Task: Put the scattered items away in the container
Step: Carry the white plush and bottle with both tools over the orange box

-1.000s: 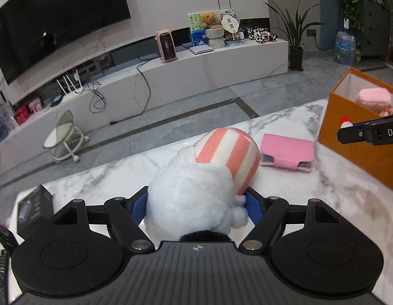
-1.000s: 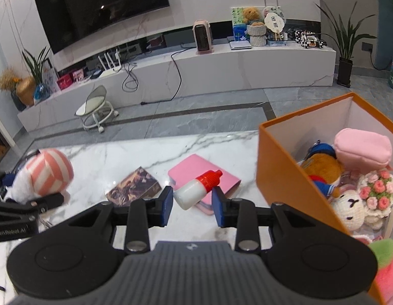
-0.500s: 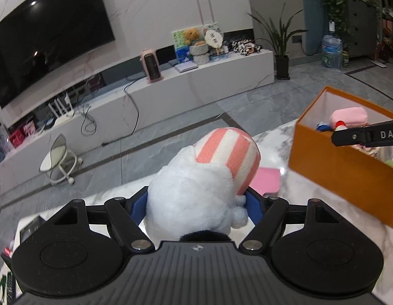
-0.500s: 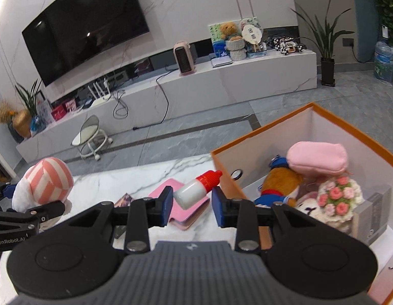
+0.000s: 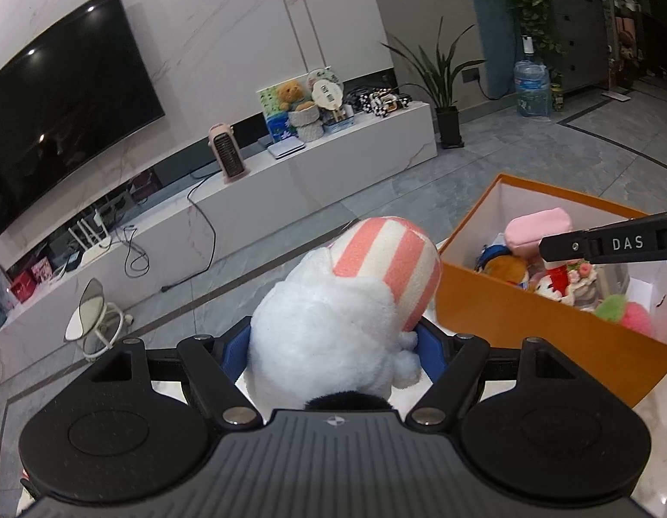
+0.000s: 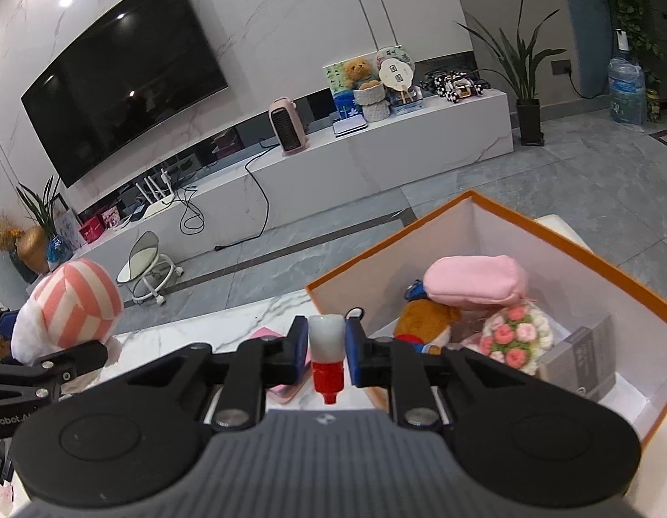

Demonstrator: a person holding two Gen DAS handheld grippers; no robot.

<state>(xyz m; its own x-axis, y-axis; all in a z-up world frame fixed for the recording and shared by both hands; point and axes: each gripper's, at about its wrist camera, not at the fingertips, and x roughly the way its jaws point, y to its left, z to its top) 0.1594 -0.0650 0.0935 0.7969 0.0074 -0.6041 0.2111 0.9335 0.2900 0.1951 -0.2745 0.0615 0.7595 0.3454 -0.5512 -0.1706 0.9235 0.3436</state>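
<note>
1. Marble-topped table (image 6: 247, 315) in a living room; open orange cardboard box (image 6: 570, 254) stands on it, part-filled.
2. Left gripper (image 5: 333, 345) clamps a white plush toy with pink-striped cap (image 5: 355, 302), just beside the box.
3. Right gripper (image 6: 327, 347), whose jaws have just been closing, pinches a small white bottle with red cap (image 6: 327, 345) at the box's near corner.
4. Risk: the bottle has tipped cap-down in the pinch; it may slip onto the table outside the box.

"DAS" on the right gripper (image 5: 609, 245); "nRobot.A" on the left gripper (image 6: 14, 418).

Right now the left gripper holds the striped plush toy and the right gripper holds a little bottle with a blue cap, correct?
Nearly. The right gripper does hold the little bottle, but the right wrist view shows its cap is red. The left gripper does hold the striped plush toy.
</note>
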